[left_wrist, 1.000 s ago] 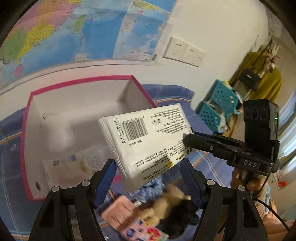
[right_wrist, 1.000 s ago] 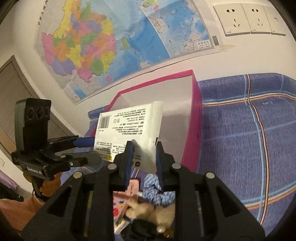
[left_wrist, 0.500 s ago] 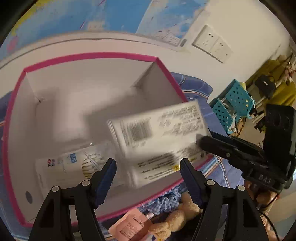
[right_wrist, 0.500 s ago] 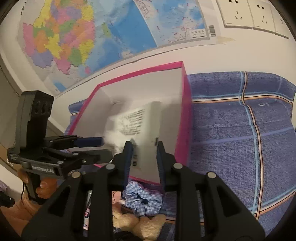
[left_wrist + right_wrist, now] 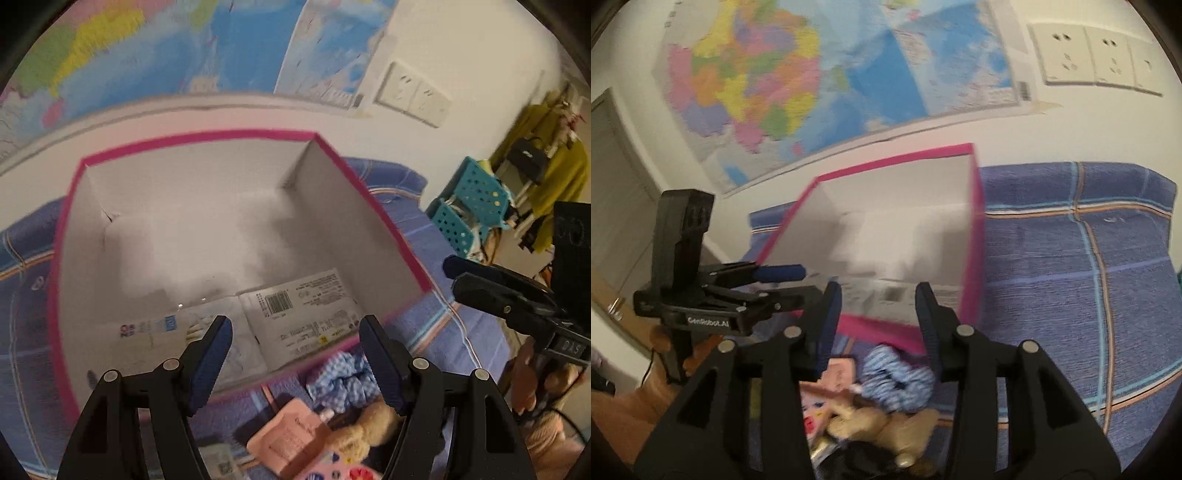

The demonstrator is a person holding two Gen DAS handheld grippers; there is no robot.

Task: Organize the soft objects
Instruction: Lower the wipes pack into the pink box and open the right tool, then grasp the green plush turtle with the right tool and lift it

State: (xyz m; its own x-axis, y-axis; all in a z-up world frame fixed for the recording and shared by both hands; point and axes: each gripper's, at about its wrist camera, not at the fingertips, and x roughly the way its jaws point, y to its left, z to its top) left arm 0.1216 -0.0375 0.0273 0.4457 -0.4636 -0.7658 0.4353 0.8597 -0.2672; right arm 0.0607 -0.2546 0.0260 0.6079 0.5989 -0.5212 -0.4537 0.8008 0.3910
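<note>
White-painted wall (image 5: 461,55) carries a large coloured map (image 5: 812,74), blurred in both views. White socket plates (image 5: 1097,55) are mounted right of the map. Blue plaid bedspread (image 5: 1089,258) covers the surface below. Teal perforated baskets (image 5: 469,210) stand at the far right; mustard garments (image 5: 554,155) hang beyond. A door (image 5: 613,177) is at left.
</note>
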